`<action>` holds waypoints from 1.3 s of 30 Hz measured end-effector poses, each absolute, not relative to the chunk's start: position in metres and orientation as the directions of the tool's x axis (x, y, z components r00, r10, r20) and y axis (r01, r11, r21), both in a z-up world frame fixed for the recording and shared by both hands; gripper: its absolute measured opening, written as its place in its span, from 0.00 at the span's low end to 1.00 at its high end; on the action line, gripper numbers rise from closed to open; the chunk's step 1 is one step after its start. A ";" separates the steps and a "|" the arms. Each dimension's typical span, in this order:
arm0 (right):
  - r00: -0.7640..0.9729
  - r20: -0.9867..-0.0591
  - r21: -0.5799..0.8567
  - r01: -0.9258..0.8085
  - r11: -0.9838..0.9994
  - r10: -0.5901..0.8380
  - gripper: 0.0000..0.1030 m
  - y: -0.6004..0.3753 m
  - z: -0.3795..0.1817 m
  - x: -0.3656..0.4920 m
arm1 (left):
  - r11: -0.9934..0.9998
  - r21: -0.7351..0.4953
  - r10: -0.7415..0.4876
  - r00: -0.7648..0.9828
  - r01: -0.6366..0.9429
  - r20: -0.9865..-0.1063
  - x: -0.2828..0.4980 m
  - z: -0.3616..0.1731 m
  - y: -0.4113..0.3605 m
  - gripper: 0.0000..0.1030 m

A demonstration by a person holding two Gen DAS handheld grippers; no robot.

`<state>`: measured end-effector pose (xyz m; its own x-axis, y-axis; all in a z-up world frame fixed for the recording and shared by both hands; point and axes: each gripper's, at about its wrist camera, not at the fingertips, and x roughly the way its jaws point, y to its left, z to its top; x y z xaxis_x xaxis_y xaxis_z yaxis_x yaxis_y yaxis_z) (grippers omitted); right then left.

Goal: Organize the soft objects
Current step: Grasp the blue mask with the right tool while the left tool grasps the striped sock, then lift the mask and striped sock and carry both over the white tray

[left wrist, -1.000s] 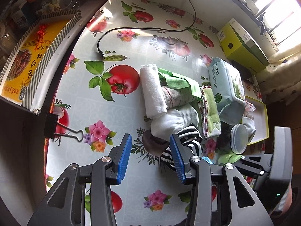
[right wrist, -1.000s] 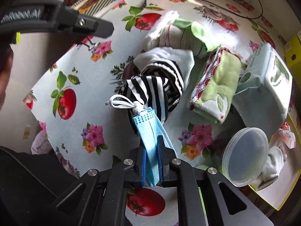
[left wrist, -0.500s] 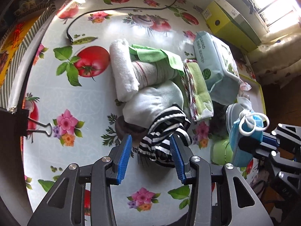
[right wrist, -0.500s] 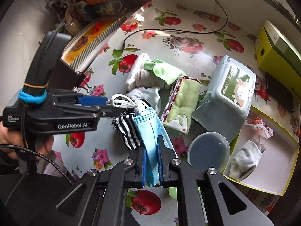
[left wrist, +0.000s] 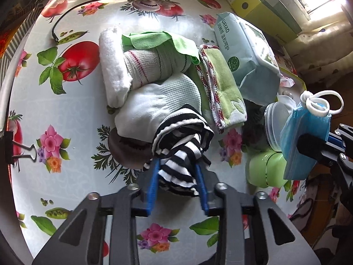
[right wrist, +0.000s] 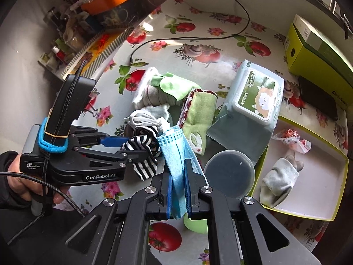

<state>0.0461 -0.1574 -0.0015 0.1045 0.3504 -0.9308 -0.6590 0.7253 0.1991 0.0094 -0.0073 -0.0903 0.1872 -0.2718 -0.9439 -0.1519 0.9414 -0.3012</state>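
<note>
The left tongs point(left wrist: 176, 176) have just been closing and now pinch the striped sock point(left wrist: 183, 150) at its near end, its long axis running away toward the pile of rolled cloths on the tabletop point(left wrist: 72, 101). The right tongs point(right wrist: 177, 190), pressed together on the blue mask point(right wrist: 176, 154), hang right of it — nearer the yellow tray point(right wrist: 308, 215). Legible: "GenRobot.AI", "Data Acquisition System", "UAYAO" on the wipes pack point(left wrist: 245, 50).
</note>
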 end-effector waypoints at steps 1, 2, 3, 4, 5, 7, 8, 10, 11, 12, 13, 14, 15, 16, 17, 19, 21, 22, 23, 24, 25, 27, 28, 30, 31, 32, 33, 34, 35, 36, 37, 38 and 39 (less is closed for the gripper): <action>0.106 -0.930 0.199 -0.658 0.726 0.351 0.09 -0.158 -0.001 0.046 | 0.942 -0.298 -0.268 0.190 -0.154 -0.945 0.008 -0.089 -0.006 0.17; 0.107 -0.930 0.199 -0.657 0.727 0.351 0.09 -0.158 -0.001 0.046 | 0.941 -0.300 -0.268 0.196 -0.155 -0.943 0.006 -0.087 -0.005 0.12; 0.107 -0.930 0.199 -0.657 0.727 0.352 0.09 -0.158 -0.001 0.046 | 0.940 -0.301 -0.268 0.201 -0.158 -0.942 0.004 -0.085 -0.003 0.11; 0.109 -0.929 0.199 -0.657 0.727 0.353 0.09 -0.159 -0.001 0.045 | 0.939 -0.302 -0.267 0.208 -0.161 -0.941 0.002 -0.083 0.000 0.11; 0.111 -0.928 0.200 -0.656 0.728 0.355 0.09 -0.159 0.000 0.045 | 0.939 -0.303 -0.265 0.215 -0.166 -0.940 0.000 -0.080 0.002 0.09; 0.117 -0.926 0.200 -0.654 0.729 0.359 0.09 -0.161 0.003 0.045 | 0.936 -0.305 -0.262 0.232 -0.174 -0.937 -0.006 -0.073 0.009 0.08; 0.121 -0.925 0.200 -0.654 0.730 0.361 0.09 -0.162 0.004 0.046 | 0.935 -0.306 -0.260 0.241 -0.179 -0.935 -0.006 -0.070 0.011 0.08; 0.131 -0.922 0.198 -0.652 0.732 0.365 0.09 -0.163 0.007 0.046 | 0.934 -0.306 -0.254 0.260 -0.185 -0.932 -0.007 -0.062 0.013 0.08; 0.137 -0.920 0.197 -0.650 0.734 0.368 0.09 -0.164 0.009 0.047 | 0.934 -0.304 -0.249 0.270 -0.188 -0.930 -0.007 -0.058 0.014 0.08; 0.142 -0.918 0.196 -0.648 0.736 0.370 0.09 -0.165 0.011 0.047 | 0.934 -0.302 -0.243 0.279 -0.191 -0.929 -0.007 -0.054 0.016 0.08; 0.148 -0.916 0.196 -0.645 0.738 0.373 0.09 -0.166 0.013 0.048 | 0.934 -0.302 -0.240 0.288 -0.192 -0.927 -0.007 -0.049 0.018 0.08; 0.155 -0.914 0.196 -0.641 0.742 0.375 0.09 -0.168 0.015 0.049 | 0.934 -0.302 -0.238 0.297 -0.190 -0.925 -0.006 -0.045 0.019 0.08; 0.161 -0.912 0.196 -0.637 0.745 0.377 0.09 -0.169 0.017 0.050 | 0.934 -0.302 -0.236 0.306 -0.190 -0.922 -0.007 -0.040 0.020 0.08; 0.168 -0.910 0.195 -0.633 0.749 0.379 0.09 -0.172 0.019 0.051 | 0.934 -0.303 -0.235 0.314 -0.188 -0.920 -0.004 -0.037 0.020 0.08; 0.176 -0.908 0.195 -0.628 0.754 0.381 0.09 -0.174 0.020 0.052 | 0.936 -0.301 -0.232 0.321 -0.183 -0.918 -0.003 -0.033 0.020 0.08; 0.186 -0.904 0.198 -0.614 0.764 0.384 0.09 -0.179 0.023 0.055 | 0.939 -0.299 -0.230 0.333 -0.172 -0.914 0.002 -0.027 0.019 0.08; 0.199 -0.902 0.195 -0.602 0.774 0.382 0.09 -0.184 0.026 0.058 | 0.940 -0.301 -0.233 0.342 -0.163 -0.911 0.007 -0.023 0.017 0.08; 0.206 -0.901 0.193 -0.596 0.780 0.381 0.09 -0.187 0.028 0.060 | 0.940 -0.304 -0.236 0.344 -0.158 -0.909 0.009 -0.021 0.016 0.08; 0.213 -0.900 0.192 -0.589 0.785 0.380 0.09 -0.191 0.029 0.061 | 0.941 -0.303 -0.237 0.347 -0.151 -0.908 0.012 -0.019 0.014 0.08; 0.220 -0.899 0.191 -0.583 0.790 0.380 0.09 -0.194 0.031 0.062 | 0.943 -0.300 -0.236 0.349 -0.143 -0.907 0.015 -0.017 0.012 0.08; 0.228 -0.897 0.190 -0.576 0.795 0.379 0.09 -0.197 0.033 0.063 | 0.945 -0.299 -0.237 0.350 -0.135 -0.906 0.018 -0.016 0.010 0.08; 0.242 -0.895 0.187 -0.562 0.806 0.376 0.09 -0.204 0.036 0.066 | 0.947 -0.300 -0.241 0.356 -0.119 -0.903 0.024 -0.012 0.004 0.08; 0.250 -0.894 0.184 -0.554 0.812 0.373 0.09 -0.207 0.037 0.068 | 0.948 -0.300 -0.243 0.359 -0.110 -0.901 0.027 -0.009 0.002 0.08; 0.263 -0.892 0.182 -0.536 0.824 0.368 0.09 -0.214 0.039 0.071 | 0.950 -0.300 -0.249 0.365 -0.089 -0.897 0.033 -0.004 -0.004 0.08; 0.269 -0.892 0.179 -0.527 0.831 0.364 0.09 -0.218 0.040 0.072 | 0.951 -0.300 -0.252 0.368 -0.078 -0.895 0.035 -0.002 -0.007 0.08; 0.276 -0.891 0.177 -0.519 0.837 0.360 0.09 -0.222 0.040 0.073 | 0.952 -0.299 -0.255 0.369 -0.067 -0.894 0.038 0.000 -0.011 0.08; 0.282 -0.890 0.176 -0.509 0.842 0.357 0.09 -0.226 0.041 0.075 | 0.953 -0.298 -0.258 0.370 -0.056 -0.892 0.041 0.002 -0.014 0.08; 0.287 -0.890 0.177 -0.500 0.848 0.355 0.09 -0.230 0.041 0.076 | 0.953 -0.298 -0.261 0.371 -0.045 -0.891 0.044 0.004 -0.018 0.08; 0.292 -0.889 0.177 -0.492 0.852 0.353 0.09 -0.234 0.042 0.077 | 0.954 -0.297 -0.263 0.372 -0.034 -0.890 0.047 0.005 -0.022 0.08; 0.297 -0.888 0.176 -0.483 0.858 0.350 0.09 -0.237 0.042 0.077 | 0.956 -0.294 -0.265 0.372 -0.022 -0.890 0.050 0.007 -0.026 0.08; 0.301 -0.888 0.178 -0.474 0.862 0.348 0.09 -0.241 0.042 0.078 | 0.956 -0.292 -0.266 0.372 -0.012 -0.889 0.052 0.008 -0.030 0.08; 0.304 -0.887 0.179 -0.466 0.866 0.347 0.09 -0.245 0.042 0.079 | 0.957 -0.290 -0.269 0.371 -0.003 -0.889 0.055 0.009 -0.033 0.08; 0.307 -0.887 0.179 -0.460 0.870 0.345 0.09 -0.248 0.042 0.079 | 0.957 -0.289 -0.271 0.371 0.006 -0.888 0.058 0.010 -0.036 0.08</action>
<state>0.0786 -0.2478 0.0418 0.3070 0.3446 -0.8871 -0.4597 0.8699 0.1788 0.0576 -0.0365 0.0100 0.3706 -0.2709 -0.8884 0.0060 0.9572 -0.2893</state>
